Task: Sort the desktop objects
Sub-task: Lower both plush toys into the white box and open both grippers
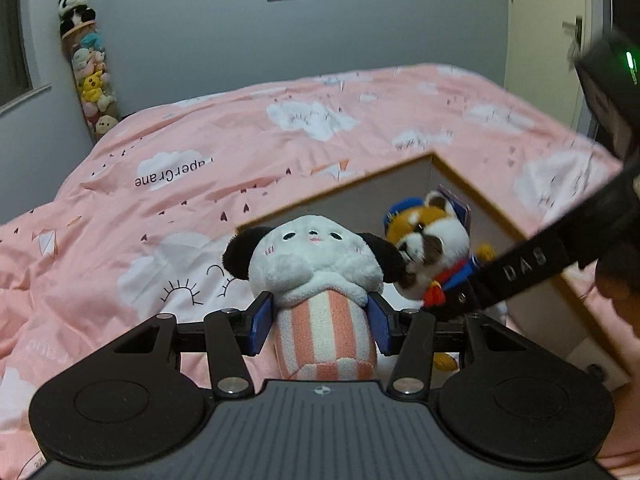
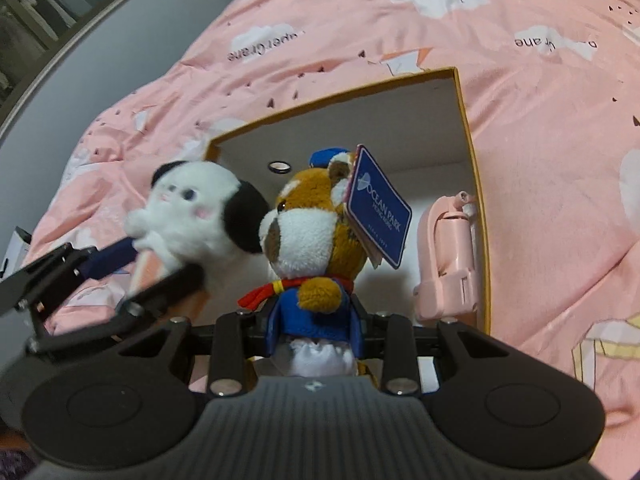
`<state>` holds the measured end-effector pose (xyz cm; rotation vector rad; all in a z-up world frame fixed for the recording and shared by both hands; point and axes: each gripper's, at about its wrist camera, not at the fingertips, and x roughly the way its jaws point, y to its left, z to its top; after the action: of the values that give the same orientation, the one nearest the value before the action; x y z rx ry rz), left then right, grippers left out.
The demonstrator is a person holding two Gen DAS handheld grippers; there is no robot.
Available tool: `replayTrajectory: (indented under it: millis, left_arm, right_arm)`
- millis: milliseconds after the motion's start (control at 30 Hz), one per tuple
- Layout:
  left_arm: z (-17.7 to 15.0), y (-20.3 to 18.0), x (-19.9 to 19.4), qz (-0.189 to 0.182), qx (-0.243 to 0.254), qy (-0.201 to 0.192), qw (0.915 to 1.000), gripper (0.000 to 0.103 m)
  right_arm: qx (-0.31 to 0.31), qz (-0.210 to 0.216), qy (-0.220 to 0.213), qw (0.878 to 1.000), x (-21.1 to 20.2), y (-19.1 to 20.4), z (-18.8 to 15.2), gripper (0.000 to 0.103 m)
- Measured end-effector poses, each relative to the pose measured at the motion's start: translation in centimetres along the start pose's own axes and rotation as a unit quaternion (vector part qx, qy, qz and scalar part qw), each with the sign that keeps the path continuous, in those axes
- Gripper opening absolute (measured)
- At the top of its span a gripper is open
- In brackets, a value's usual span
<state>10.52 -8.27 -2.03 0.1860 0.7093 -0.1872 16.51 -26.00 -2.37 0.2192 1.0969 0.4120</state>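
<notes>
My left gripper (image 1: 320,320) is shut on a white plush dog (image 1: 316,264) with black ears and a pink-striped body, held above the near left edge of an open box (image 1: 492,208). My right gripper (image 2: 316,328) is shut on a brown and white plush animal (image 2: 316,216) in a blue jacket with a blue "Ocean Park" tag (image 2: 378,208), held over the box (image 2: 472,128). The two toys touch side by side. The white dog (image 2: 196,212) and the left gripper (image 2: 120,276) show at the left of the right wrist view; the brown toy (image 1: 428,248) shows in the left wrist view.
The box has a tan rim and white inside; it lies on a pink cloud-print quilt (image 1: 240,152). Inside it are a pink device (image 2: 448,252) at the right wall and a small ring (image 2: 279,166) at the back. A column of plush toys (image 1: 90,76) stands in the corner.
</notes>
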Motion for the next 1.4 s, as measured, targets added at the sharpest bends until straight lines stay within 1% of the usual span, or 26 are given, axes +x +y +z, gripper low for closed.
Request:
replayTrajectory:
  millis: [167, 267, 433, 567, 633, 767, 867, 967, 1033, 1100, 1233, 1333, 1400]
  left_arm:
    - [0.0, -1.3, 1.9, 0.027, 0.031, 0.013, 0.9991, 0.058]
    - [0.2, -1.6, 2.9, 0.041, 0.043, 0.029, 0.9979, 0.058]
    - [0.4, -2.2, 4.6, 0.049, 0.051, 0.072, 0.9949, 0.058]
    - [0.0, -2.7, 5.7, 0.063, 0.064, 0.085, 0.9923, 0.059]
    - [-0.2, -2.9, 6.3, 0.064, 0.070, 0.094, 0.9910, 0.059]
    - [-0.5, -3.5, 6.8, 0.069, 0.100, 0.105, 0.9871, 0.061]
    - [-0.7, -3.7, 7.1, 0.063, 0.108, 0.109, 0.9862, 0.062]
    - [-0.9, -3.6, 7.1, 0.042, 0.106, 0.114, 0.9869, 0.064]
    - [-0.9, -3.4, 7.0, 0.034, 0.101, 0.110, 0.9882, 0.064]
    - [-0.9, -3.0, 6.7, 0.021, 0.089, 0.104, 0.9904, 0.064]
    - [-0.7, -1.5, 5.0, -0.006, 0.064, 0.091, 0.9938, 0.064]
    - [-0.6, -0.3, 2.8, -0.016, 0.059, 0.068, 0.9958, 0.064]
    - [-0.5, 0.7, 1.3, -0.022, 0.045, 0.046, 0.9977, 0.064]
  right_arm:
    - [0.010, -0.016, 0.013, 1.000, 2.1, -0.8, 1.2, 0.035]
    - [0.001, -0.020, 0.022, 1.000, 2.9, -0.7, 1.5, 0.035]
    - [-0.022, -0.049, 0.039, 0.998, 4.5, -0.3, 2.0, 0.036]
    - [-0.026, -0.060, 0.047, 0.997, 5.8, -0.5, 2.1, 0.036]
    - [-0.038, -0.072, 0.046, 0.996, 6.2, -0.4, 2.0, 0.037]
    - [-0.065, -0.091, 0.043, 0.993, 6.4, 0.0, 1.7, 0.037]
    - [-0.086, -0.093, 0.042, 0.991, 6.4, 0.5, 1.7, 0.038]
    - [-0.125, -0.104, 0.031, 0.986, 5.8, 1.3, 1.6, 0.044]
    - [-0.142, -0.102, 0.023, 0.984, 5.2, 1.6, 1.5, 0.051]
    - [-0.148, -0.100, 0.021, 0.984, 4.7, 1.8, 1.6, 0.051]
    - [-0.152, -0.096, 0.009, 0.984, 3.4, 1.9, 1.4, 0.045]
    - [-0.163, -0.093, -0.003, 0.982, 2.1, 2.1, 0.8, 0.045]
    - [-0.175, -0.094, -0.006, 0.980, 1.4, 2.4, 0.1, 0.045]
